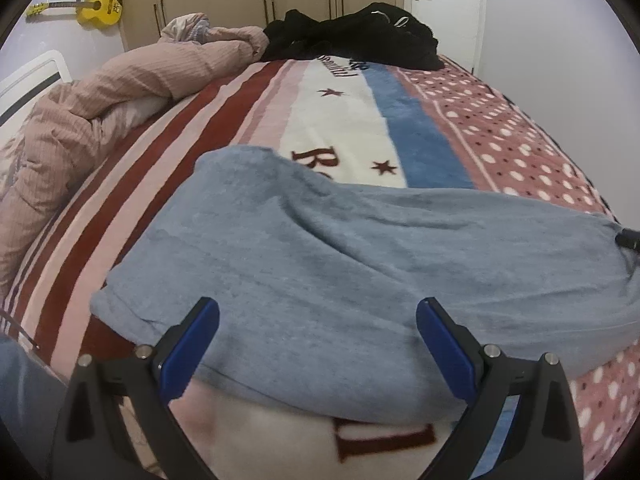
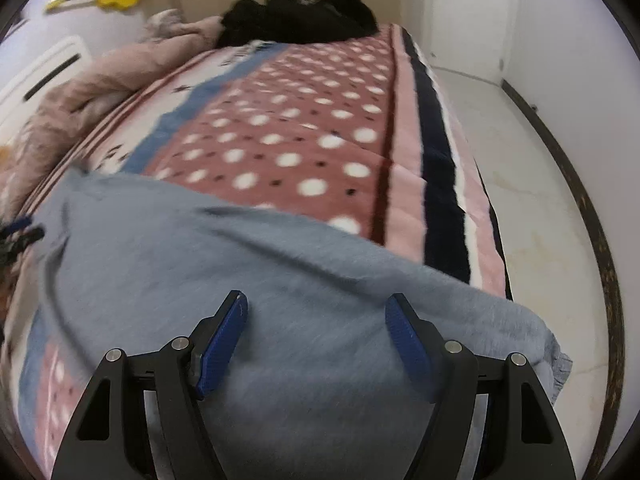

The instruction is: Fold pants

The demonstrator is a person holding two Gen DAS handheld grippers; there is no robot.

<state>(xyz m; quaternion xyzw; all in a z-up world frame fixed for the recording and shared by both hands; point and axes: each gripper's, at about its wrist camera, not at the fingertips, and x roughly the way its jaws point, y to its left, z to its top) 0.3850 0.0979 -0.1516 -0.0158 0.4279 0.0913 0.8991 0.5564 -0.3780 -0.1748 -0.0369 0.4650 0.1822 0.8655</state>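
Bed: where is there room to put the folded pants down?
Free: the blanket's white and spotted middle, between the blue pants and the black clothes. Crowded: the left side, under the pink quilt, and the far end.

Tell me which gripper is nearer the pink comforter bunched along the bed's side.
Left. The left gripper hangs open over the grey pants at the end nearest the pink comforter. The right gripper, also open, is over their other end, by the bed's floor-side edge.
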